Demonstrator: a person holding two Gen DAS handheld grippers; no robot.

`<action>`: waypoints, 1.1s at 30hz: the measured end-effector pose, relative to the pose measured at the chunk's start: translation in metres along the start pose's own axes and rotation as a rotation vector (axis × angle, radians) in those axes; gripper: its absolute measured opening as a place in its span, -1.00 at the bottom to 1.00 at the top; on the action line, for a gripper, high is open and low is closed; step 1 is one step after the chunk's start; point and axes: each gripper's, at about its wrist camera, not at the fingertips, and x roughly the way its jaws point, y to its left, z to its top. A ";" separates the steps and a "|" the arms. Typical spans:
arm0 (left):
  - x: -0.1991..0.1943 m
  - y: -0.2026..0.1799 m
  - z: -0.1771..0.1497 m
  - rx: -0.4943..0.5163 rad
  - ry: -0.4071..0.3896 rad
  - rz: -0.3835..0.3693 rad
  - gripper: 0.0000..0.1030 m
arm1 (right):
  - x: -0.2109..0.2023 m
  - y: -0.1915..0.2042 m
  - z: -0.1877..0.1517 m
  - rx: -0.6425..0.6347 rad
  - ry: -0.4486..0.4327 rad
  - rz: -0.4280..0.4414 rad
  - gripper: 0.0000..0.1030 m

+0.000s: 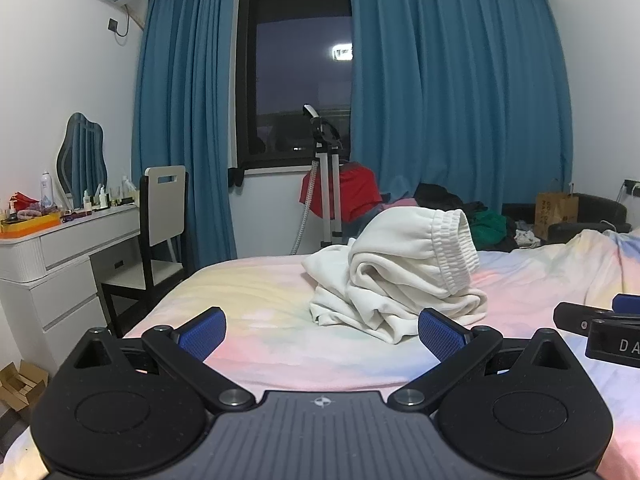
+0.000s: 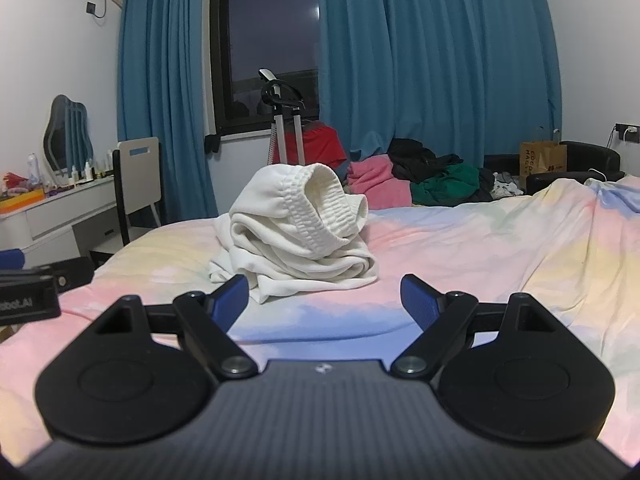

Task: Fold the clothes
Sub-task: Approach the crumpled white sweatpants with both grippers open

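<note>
Jaws apart, crumpled white pants (image 1: 396, 276) heaped

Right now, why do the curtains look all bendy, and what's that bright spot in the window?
Left wrist view: the fisheye lens bows the curtains; the bright spot in the window looks like a reflected light. Right wrist view: same bowing, only a faint glow there.

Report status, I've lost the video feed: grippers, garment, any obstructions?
Left gripper open, right gripper open, both empty. Crumpled white elastic-waist garment heaped on pastel bedsheet, unfolded, untouched. Nothing between fingers and garment.
</note>
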 end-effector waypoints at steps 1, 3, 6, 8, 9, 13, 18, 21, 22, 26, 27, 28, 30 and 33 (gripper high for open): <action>0.000 -0.001 0.000 -0.001 -0.001 0.003 0.99 | 0.000 -0.001 0.000 0.003 0.000 0.000 0.64; -0.001 -0.001 0.000 -0.004 -0.003 0.004 0.99 | 0.000 -0.002 -0.001 0.008 -0.001 -0.001 0.64; -0.005 0.002 -0.006 -0.016 -0.016 0.004 0.99 | -0.001 -0.003 -0.002 0.017 -0.001 -0.002 0.64; -0.004 0.003 -0.008 -0.017 -0.005 0.002 0.99 | -0.001 -0.004 -0.003 0.022 -0.001 -0.003 0.64; -0.002 0.003 -0.006 -0.016 0.005 0.001 0.99 | -0.001 -0.005 -0.003 0.025 -0.002 -0.004 0.64; 0.000 0.002 -0.002 -0.008 0.019 0.006 0.99 | -0.001 -0.006 -0.003 0.031 -0.002 -0.004 0.64; 0.004 -0.001 -0.004 0.007 0.023 0.018 0.99 | 0.000 -0.006 -0.002 0.032 -0.002 -0.004 0.64; 0.004 -0.002 -0.006 0.009 0.023 0.022 0.99 | 0.001 -0.005 -0.001 0.032 -0.001 -0.004 0.64; 0.004 -0.002 -0.006 0.010 0.022 0.023 0.99 | 0.001 -0.005 -0.001 0.032 -0.001 -0.003 0.64; 0.006 -0.001 -0.008 0.009 0.036 0.032 0.99 | 0.003 -0.005 0.000 0.033 -0.001 -0.003 0.64; 0.008 0.000 -0.010 0.002 0.048 0.029 0.99 | 0.003 -0.005 0.001 0.035 0.000 0.000 0.64; 0.010 0.001 -0.011 -0.005 0.060 0.029 0.99 | 0.003 -0.005 0.001 0.037 0.003 0.005 0.64; 0.015 0.004 -0.015 -0.018 0.082 0.042 0.99 | 0.003 -0.005 0.001 0.043 0.006 0.009 0.64; 0.022 0.009 -0.019 -0.057 0.109 0.037 0.99 | 0.002 -0.006 0.002 0.053 0.005 0.013 0.64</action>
